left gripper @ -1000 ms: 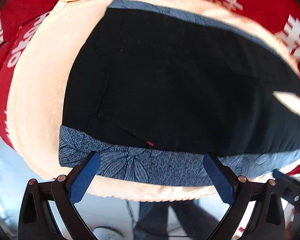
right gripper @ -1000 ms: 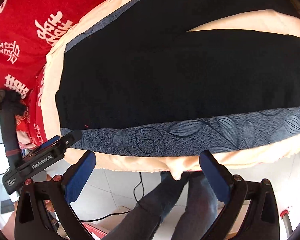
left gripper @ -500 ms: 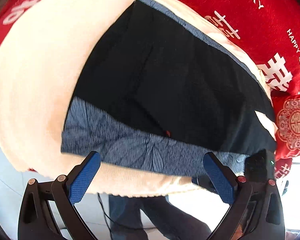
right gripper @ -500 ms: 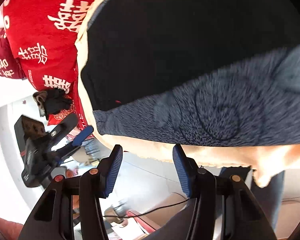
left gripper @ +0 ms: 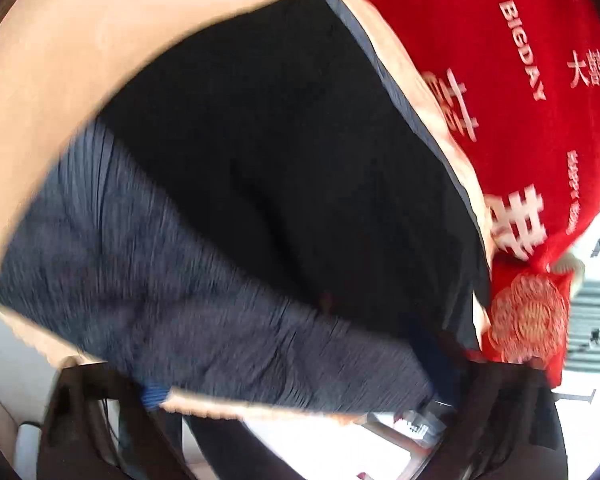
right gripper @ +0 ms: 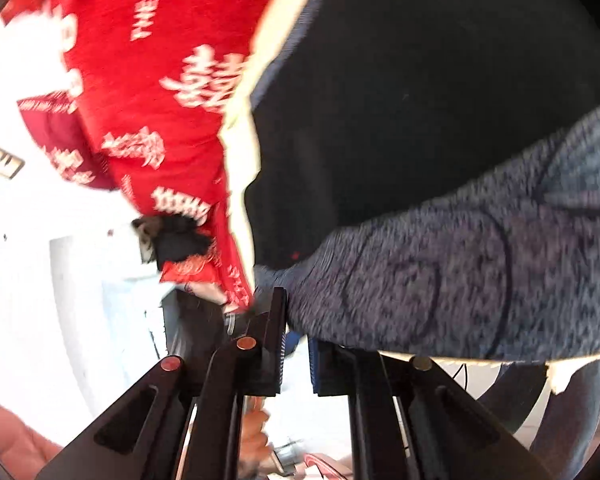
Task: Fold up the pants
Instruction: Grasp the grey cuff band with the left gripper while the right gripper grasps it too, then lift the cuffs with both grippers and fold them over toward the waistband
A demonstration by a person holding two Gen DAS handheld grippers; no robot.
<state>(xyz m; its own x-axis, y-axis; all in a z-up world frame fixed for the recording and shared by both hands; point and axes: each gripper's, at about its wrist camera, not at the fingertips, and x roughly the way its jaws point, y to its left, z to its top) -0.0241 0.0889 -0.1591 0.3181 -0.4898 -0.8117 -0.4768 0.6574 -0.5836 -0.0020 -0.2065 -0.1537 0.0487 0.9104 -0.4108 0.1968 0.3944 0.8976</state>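
Black pants (left gripper: 284, 184) with a grey-blue leaf-patterned waistband (left gripper: 180, 300) lie flat on a cream cloth (left gripper: 80, 60). The waistband runs along the near edge, and the frame is blurred. My left gripper (left gripper: 292, 396) is low over the waistband, jaws spread wide, with its fingers partly hidden under the fabric edge. In the right wrist view the pants (right gripper: 440, 100) and waistband (right gripper: 460, 280) fill the right side. My right gripper (right gripper: 296, 344) has its jaws nearly closed at the waistband's left corner, touching its edge.
A red cover with white characters (left gripper: 520, 100) lies beyond the cream cloth, also in the right wrist view (right gripper: 160, 80). A red embroidered cushion (left gripper: 528, 316) sits at the right. The surface edge and the floor (right gripper: 80, 280) lie just below the grippers.
Both grippers have dropped in close to the waistband and rotated. The right jaws have closed from wide open to a narrow gap at the waistband corner. The left jaws stay spread.
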